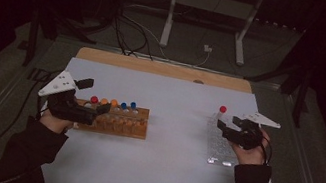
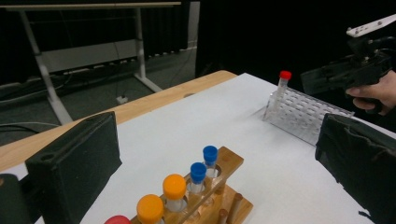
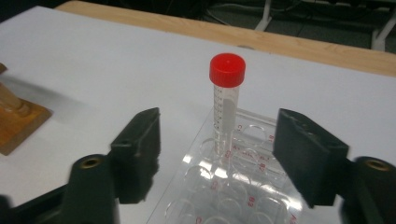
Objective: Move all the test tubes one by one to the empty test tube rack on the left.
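Looks like a lab: capped tubes in a wooden rack, a clear plastic rack, white-covered worktop, dark room, floor cables.

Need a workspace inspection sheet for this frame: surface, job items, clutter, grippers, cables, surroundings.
Surface: white sheet over a wooden table, edge showing at the far side.
Job's things: wooden rack at left holding capped tubes, one red, two orange, two blue; clear plastic rack at right with one red-capped tube upright in a far corner hole.
Clutter: nothing seen.
Grippers: left gripper open, over the wooden rack; right gripper open, its jaws either side of the red-capped tube, not touching it.
Cables: one trails off the left gripper; more lie on the floor beyond the table.
Surroundings: dark room, metal desk frame behind.
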`<action>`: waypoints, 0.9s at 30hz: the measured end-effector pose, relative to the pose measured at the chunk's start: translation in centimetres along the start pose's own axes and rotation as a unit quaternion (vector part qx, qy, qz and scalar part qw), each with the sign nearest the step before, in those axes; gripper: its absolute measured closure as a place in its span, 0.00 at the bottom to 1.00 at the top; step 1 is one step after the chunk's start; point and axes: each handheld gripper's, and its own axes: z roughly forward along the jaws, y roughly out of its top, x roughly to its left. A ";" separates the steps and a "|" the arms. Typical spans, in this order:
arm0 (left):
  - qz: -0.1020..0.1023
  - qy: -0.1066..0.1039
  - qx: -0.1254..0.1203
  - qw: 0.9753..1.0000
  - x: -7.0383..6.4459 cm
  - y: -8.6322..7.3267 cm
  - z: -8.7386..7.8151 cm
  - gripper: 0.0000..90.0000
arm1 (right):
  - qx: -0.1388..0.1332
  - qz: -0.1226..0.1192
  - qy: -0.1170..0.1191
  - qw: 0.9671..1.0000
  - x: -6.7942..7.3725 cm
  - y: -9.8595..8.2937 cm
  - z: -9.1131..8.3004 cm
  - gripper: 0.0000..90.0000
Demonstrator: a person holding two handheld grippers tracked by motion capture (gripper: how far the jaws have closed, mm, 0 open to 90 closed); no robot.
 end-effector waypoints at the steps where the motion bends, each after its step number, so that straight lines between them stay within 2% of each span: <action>1: 0.001 0.000 0.000 1.000 0.0 0.0 0.0 0.01 | 0.008 -0.002 -0.005 1.000 0.0 0.1 0.3 0.46; 2: 0.002 0.001 0.000 1.000 -0.1 0.0 0.0 0.01 | 0.015 -0.007 -0.005 1.000 0.0 0.1 0.5 0.51; 4: 0.005 0.000 0.001 1.000 -0.1 0.1 0.0 0.01 | 0.031 -0.018 -0.022 0.999 0.1 0.3 1.1 0.56; 5: 0.005 0.000 0.001 1.000 -0.1 0.1 0.0 0.01 | 0.037 -0.020 -0.023 0.999 0.0 0.3 1.3 0.61; 11: 0.008 -0.004 0.003 1.000 -0.2 0.0 0.1 0.01 | 0.052 -0.010 -0.018 0.998 -0.3 0.8 2.6 0.68; 17: 0.007 -0.004 0.003 1.000 -0.2 0.0 0.0 0.01 | 0.059 -0.017 -0.012 0.998 0.0 1.2 3.5 0.79; 18: 0.007 -0.005 0.003 1.000 -0.1 0.0 0.0 0.01 | 0.059 -0.019 -0.019 0.998 0.0 1.2 3.5 0.82; 22: 0.007 -0.003 0.004 1.000 -0.1 0.0 0.1 0.01 | 0.053 -0.014 -0.017 0.998 -0.2 1.3 3.3 0.83; 27: 0.005 -0.006 0.003 1.000 -0.2 0.1 0.0 0.01 | 0.025 -0.014 -0.020 0.999 0.0 2.1 1.5 0.83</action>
